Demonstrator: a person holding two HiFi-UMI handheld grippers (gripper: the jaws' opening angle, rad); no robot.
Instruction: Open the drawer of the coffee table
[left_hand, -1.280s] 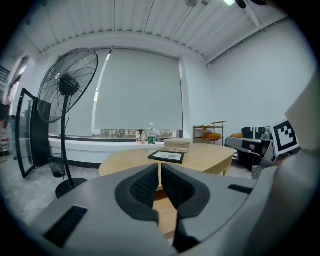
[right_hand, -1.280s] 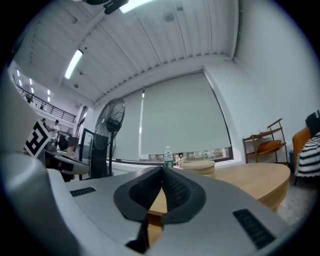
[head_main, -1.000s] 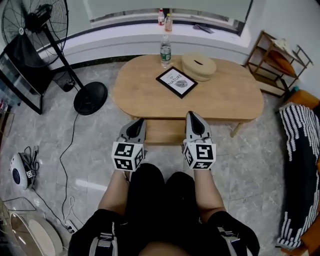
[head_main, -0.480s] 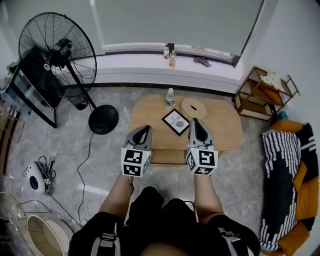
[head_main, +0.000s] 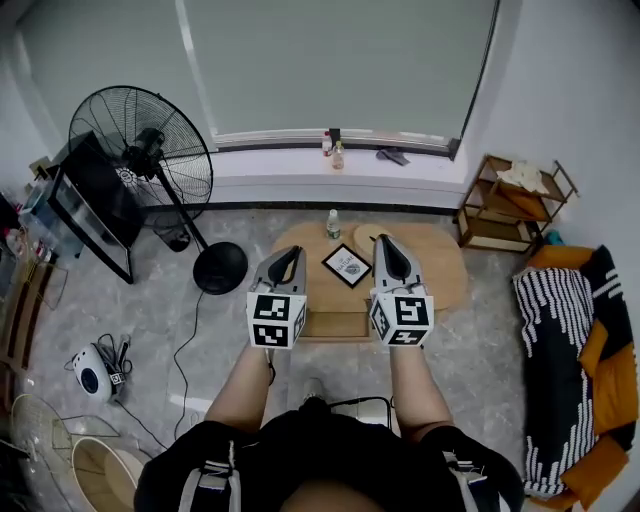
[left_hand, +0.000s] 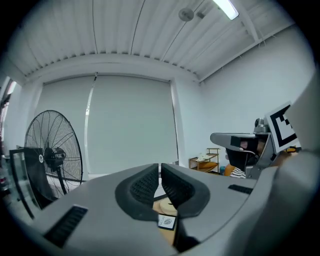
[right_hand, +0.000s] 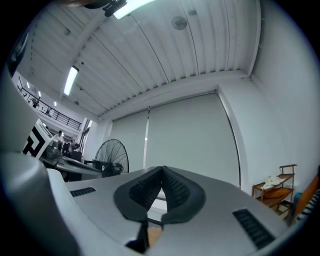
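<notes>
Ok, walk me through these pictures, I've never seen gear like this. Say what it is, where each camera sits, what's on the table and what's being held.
There is no robot here: a person holds a two-jaw hand tool in each hand. The head view comes from a camera on the person's head, looking down past the left gripper and the right gripper to a wooden coffee table on the floor beyond them. The other two views come from a camera riding on each gripper, looking along its jaws. On the table are a water bottle and a framed card. Both grippers are shut and hold nothing, and neither touches the table.
</notes>
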